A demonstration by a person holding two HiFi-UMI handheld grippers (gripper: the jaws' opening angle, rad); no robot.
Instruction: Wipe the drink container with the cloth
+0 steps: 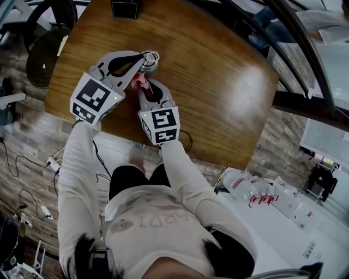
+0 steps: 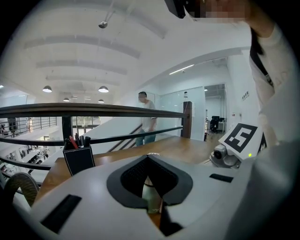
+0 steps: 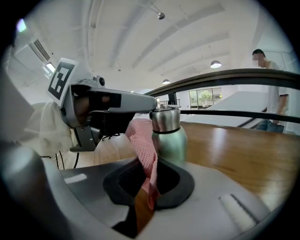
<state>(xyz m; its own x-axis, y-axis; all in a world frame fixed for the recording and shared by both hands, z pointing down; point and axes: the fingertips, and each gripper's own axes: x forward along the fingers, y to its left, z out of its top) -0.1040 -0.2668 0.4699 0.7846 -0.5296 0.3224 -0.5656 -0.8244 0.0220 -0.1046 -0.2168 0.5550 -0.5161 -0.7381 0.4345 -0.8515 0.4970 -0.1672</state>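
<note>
Right gripper view: the right gripper (image 3: 151, 163) has its jaws pinched on the pink mesh cloth (image 3: 143, 136). The cloth rises from them and lies against the side of the bottle (image 3: 171, 140), which is pale green with a steel cap. Only this view shows that contact.
Left gripper view: the left gripper (image 2: 149, 159) has its jaws closed round the top of the bottle, and a sliver of it shows between the pads. The cloth is out of this view.
Head view: both grippers meet at the upright bottle, on the left half of the table.
Table (image 1: 218, 92): glossy brown wood, with a black pen holder (image 1: 125, 8) at its far edge.
Room: a dark railing (image 2: 93, 110) runs behind the table. A person (image 2: 147, 119) stands beyond it, under round ceiling lamps.
</note>
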